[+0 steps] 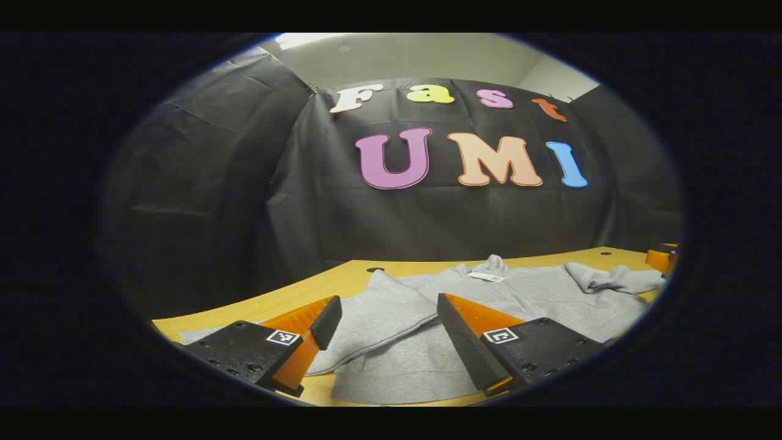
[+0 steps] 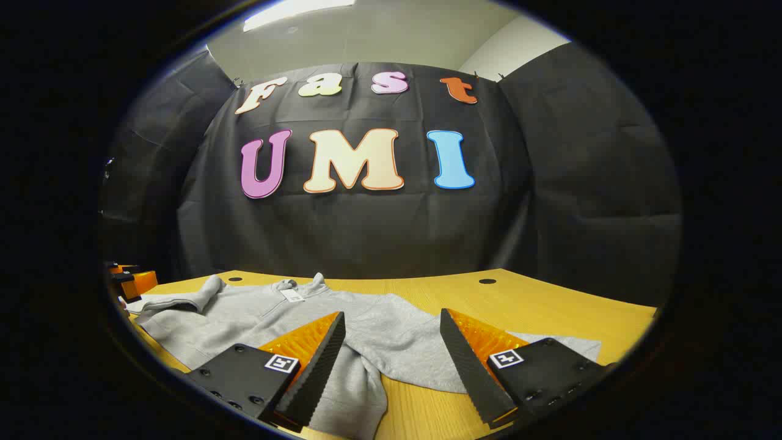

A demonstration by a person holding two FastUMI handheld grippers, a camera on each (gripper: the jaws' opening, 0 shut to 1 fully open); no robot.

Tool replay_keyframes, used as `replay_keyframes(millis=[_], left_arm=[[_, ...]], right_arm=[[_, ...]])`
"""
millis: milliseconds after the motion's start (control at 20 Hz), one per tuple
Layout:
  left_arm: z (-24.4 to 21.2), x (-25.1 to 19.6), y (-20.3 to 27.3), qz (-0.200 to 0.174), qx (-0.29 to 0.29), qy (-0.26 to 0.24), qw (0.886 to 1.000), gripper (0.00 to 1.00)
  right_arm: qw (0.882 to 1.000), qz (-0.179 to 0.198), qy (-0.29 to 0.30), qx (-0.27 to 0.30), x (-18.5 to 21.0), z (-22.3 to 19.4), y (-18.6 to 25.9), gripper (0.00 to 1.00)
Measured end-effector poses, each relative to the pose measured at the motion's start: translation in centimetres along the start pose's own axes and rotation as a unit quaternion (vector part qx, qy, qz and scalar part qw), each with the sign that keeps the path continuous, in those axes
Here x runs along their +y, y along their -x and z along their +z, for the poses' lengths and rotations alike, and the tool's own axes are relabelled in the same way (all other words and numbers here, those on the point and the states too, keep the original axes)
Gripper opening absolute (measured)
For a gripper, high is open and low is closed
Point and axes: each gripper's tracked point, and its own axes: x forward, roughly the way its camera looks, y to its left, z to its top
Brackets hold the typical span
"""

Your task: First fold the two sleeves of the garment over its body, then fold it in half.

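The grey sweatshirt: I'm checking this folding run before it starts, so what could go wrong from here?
1. The grey sweatshirt has one sleeve bunched near the collar; grabbed as it lies, it may fold crooked.
2. The left gripper and right gripper are both open above the cloth; closing there could pinch body fabric along with a sleeve.
3. The hem lies near the table edge, so tugging might drag it off.

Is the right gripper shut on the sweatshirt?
No, the right gripper is open, its fingers spread apart over the grey sweatshirt.

No legible text; the grey garment's [image 1: 489, 299] neck label [image 1: 486, 276] is unreadable
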Motion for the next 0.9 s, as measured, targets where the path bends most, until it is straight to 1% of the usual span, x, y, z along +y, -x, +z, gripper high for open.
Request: replay_keyframes(millis=[500,650,900], left_arm=[[-0.18,0.09,0.03,0.001,0.002,0.001,1.000,0.93],[-0.09,0.13,0.01,0.002,0.001,0.001,1.000,0.94],[-0.10,0.14,-0.04,0.002,0.002,0.001,1.000,0.93]], right_arm=[[1.000,0.000,0.000,0.000,0.04,-0.03,0.00,0.97],[1.000,-0.011,0.001,-0.001,-0.44,0.04,0.07,0.97],[1.000,-0.013,0.001,-0.001,-0.41,0.02,0.09,0.97]])
